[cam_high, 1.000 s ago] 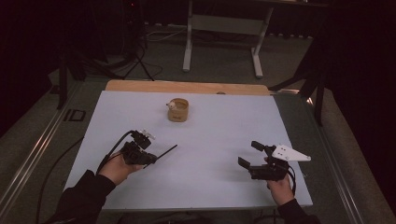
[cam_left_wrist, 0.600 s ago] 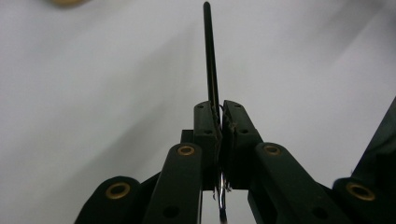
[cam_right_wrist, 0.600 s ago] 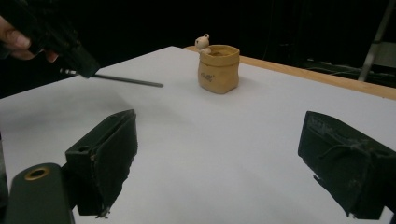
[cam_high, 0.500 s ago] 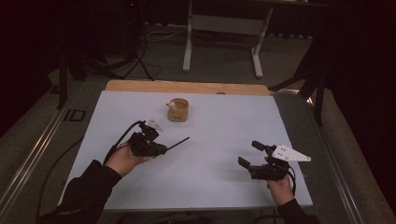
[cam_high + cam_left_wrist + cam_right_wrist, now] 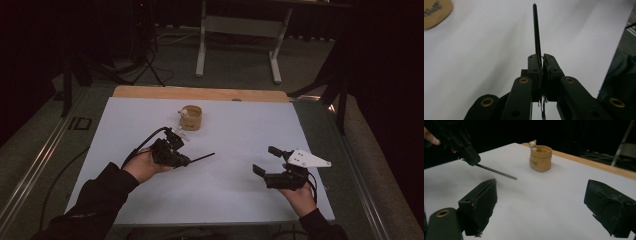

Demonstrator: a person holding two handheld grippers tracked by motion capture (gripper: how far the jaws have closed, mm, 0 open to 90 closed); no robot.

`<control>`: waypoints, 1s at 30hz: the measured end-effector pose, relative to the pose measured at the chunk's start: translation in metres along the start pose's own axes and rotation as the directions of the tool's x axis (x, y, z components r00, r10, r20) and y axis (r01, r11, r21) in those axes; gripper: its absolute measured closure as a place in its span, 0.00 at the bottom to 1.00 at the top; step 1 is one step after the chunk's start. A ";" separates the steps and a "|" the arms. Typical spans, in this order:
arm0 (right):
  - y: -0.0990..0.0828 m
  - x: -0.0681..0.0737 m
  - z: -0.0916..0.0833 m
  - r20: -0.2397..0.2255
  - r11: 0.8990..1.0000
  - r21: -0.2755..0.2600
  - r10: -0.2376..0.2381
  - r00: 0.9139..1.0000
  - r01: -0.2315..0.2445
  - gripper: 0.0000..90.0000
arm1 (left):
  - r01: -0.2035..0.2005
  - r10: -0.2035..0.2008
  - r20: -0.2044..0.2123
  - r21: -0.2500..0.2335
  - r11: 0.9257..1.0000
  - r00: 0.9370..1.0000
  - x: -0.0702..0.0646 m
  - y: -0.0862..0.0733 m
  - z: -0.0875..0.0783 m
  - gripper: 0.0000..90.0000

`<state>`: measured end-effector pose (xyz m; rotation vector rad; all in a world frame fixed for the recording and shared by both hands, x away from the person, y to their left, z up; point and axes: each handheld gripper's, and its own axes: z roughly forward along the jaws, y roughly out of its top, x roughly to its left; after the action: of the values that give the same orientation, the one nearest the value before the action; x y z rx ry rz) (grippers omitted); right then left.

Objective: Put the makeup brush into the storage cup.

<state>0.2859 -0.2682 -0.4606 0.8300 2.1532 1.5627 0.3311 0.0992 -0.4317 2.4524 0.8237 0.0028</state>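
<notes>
The left gripper (image 5: 176, 156) is closed tight on a thin black rod (image 5: 201, 158), probably a pen or a stylus; I cannot tell which. In the left gripper view the rod (image 5: 536, 32) runs straight out from between the pressed jaws, and a small metal part, perhaps a clip, shows below them. The rod is held above the desk (image 5: 240, 200), in front of the small tan pot (image 5: 191, 117) and a little to the person's side of it, with its free end pointing toward the right gripper (image 5: 272, 162). The right gripper is wide open with nothing between its jaws, and it rests well apart from the pot, near the front right corner of the desk.

I judge that the step in hand is carrying the rod to the pot. The next move then calls for tipping the rod upright over the mouth of the pot and lowering it inside before the jaws open. The pot is light-looking and has a little bear figure (image 5: 532, 144) at its rim, so the rod should come down beside that figure.

The desk has a white top with a wooden strip (image 5: 200, 93) behind the pot. The room beyond is dark, with a white metal frame (image 5: 240, 25) standing on the floor.
</notes>
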 end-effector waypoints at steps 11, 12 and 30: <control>0.027 0.016 0.016 0.063 0.961 0.078 -0.269 0.961 0.264 0.17 | -0.028 0.027 0.045 0.023 0.999 0.999 -0.002 0.020 0.008 0.96; 0.029 0.018 0.018 0.062 0.956 0.084 -0.286 0.956 0.280 0.17 | -0.032 0.031 0.049 0.019 0.999 0.998 -0.003 0.022 0.008 0.96; 0.007 0.047 0.057 -0.032 0.817 0.160 -0.557 0.830 0.555 0.58 | -0.038 0.032 0.088 0.066 0.997 0.996 -0.014 0.053 0.004 0.96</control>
<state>0.2855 -0.1947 -0.4701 0.2015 2.2540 1.0828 0.3497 0.0539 -0.4062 2.5112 0.7548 -0.1195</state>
